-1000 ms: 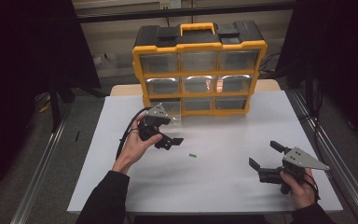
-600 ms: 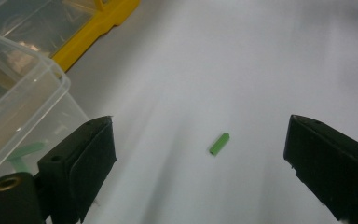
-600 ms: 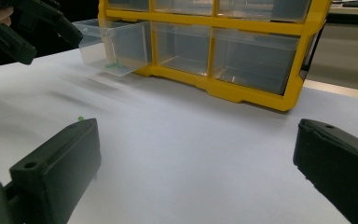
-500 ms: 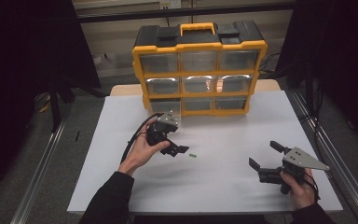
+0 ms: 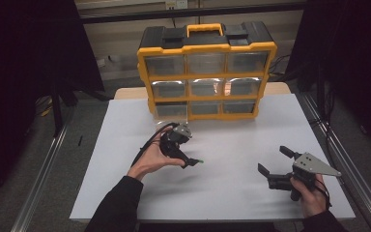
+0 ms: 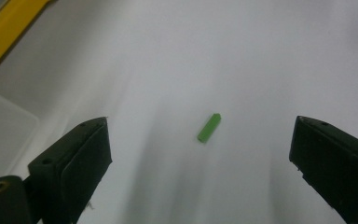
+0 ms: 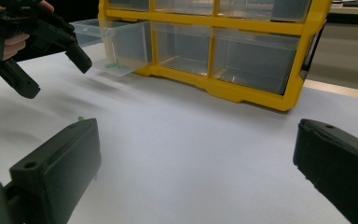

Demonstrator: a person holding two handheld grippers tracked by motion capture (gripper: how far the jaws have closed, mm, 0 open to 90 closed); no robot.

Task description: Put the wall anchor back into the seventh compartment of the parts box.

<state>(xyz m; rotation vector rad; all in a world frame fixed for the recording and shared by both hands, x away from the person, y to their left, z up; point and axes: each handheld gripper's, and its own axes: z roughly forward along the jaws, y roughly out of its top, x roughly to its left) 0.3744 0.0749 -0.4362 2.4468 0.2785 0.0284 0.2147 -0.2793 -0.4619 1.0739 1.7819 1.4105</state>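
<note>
While tilted down, left hand-held gripper [image 6: 200, 149] jaws spread, straddling green peg [image 6: 209, 128].

A small green peg [image 6: 209, 128] lies flat on the white table [image 6: 261, 56], between the open fingers.

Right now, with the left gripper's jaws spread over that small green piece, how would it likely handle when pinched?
The green piece looks short, stiff and probably very light. It lies flat on the white table, so wide pads may struggle. If rounded, it might roll aside.
</note>
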